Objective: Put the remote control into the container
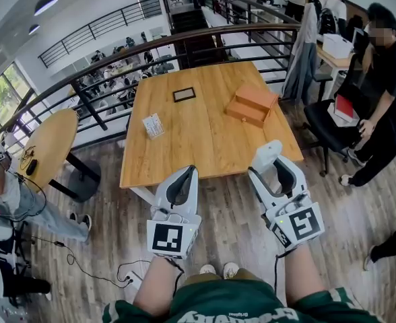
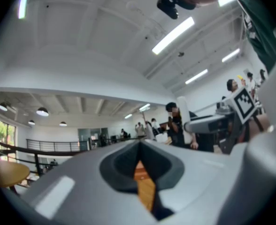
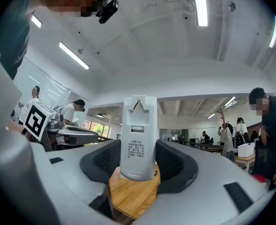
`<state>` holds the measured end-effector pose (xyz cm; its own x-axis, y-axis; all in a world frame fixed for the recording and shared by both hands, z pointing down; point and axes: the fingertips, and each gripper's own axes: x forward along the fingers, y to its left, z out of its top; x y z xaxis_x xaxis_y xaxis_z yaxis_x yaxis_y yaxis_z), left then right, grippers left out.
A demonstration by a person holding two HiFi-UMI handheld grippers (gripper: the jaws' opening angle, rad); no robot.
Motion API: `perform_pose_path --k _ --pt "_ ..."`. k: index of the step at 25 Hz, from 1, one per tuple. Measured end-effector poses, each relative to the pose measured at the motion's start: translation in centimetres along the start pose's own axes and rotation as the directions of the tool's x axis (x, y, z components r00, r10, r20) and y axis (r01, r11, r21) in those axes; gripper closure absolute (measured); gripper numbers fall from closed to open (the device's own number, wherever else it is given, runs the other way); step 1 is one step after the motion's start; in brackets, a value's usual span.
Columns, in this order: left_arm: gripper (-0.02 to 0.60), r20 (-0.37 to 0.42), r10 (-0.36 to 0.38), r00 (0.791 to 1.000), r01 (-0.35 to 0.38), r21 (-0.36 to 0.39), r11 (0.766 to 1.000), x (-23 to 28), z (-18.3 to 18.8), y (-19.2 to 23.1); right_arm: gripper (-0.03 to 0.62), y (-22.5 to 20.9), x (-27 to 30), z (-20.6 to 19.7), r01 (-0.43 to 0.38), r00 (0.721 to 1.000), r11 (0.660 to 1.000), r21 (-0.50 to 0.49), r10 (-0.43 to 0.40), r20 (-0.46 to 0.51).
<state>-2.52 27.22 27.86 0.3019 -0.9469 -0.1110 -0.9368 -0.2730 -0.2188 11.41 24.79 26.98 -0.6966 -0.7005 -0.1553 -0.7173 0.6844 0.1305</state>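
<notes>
A white remote control (image 1: pixel 267 155) stands upright between the jaws of my right gripper (image 1: pixel 271 167), which is shut on it, just off the near edge of the wooden table (image 1: pixel 205 143). In the right gripper view the remote control (image 3: pixel 138 142) shows its back, with a pad against each side. The container, a low brown wooden box (image 1: pixel 252 104), sits on the table's far right part, well beyond the remote. My left gripper (image 1: pixel 187 175) hangs at the near edge, shut with nothing in it; in the left gripper view its jaws (image 2: pixel 140 146) meet at the tips.
A small black frame (image 1: pixel 184 94) and a white card (image 1: pixel 153 125) lie on the table's left half. A dark railing (image 1: pixel 104 66) runs behind the table. A person (image 1: pixel 386 93) and a black chair (image 1: pixel 329 130) are on the right, and a round table (image 1: pixel 46 143) on the left.
</notes>
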Motion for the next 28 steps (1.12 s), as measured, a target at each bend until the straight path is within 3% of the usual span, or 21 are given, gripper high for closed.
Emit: perform_pose_path --k 11,21,28 --pt "0.581 0.017 0.008 1.000 -0.008 0.011 1.000 -0.5 1.3 -2.2 0.349 -0.6 -1.7 0.3 -0.025 1.000 0.999 0.026 0.025 0.009" --pt "0.581 0.023 0.009 1.000 -0.010 0.068 0.998 -0.9 2.2 -2.0 0.349 0.0 -2.1 0.0 -0.030 1.000 1.000 0.003 0.030 0.004" --pt "0.581 0.049 -0.010 0.999 0.006 0.083 0.997 1.0 3.2 -2.1 0.349 -0.7 -1.3 0.2 -0.027 1.000 1.000 -0.005 0.027 0.003"
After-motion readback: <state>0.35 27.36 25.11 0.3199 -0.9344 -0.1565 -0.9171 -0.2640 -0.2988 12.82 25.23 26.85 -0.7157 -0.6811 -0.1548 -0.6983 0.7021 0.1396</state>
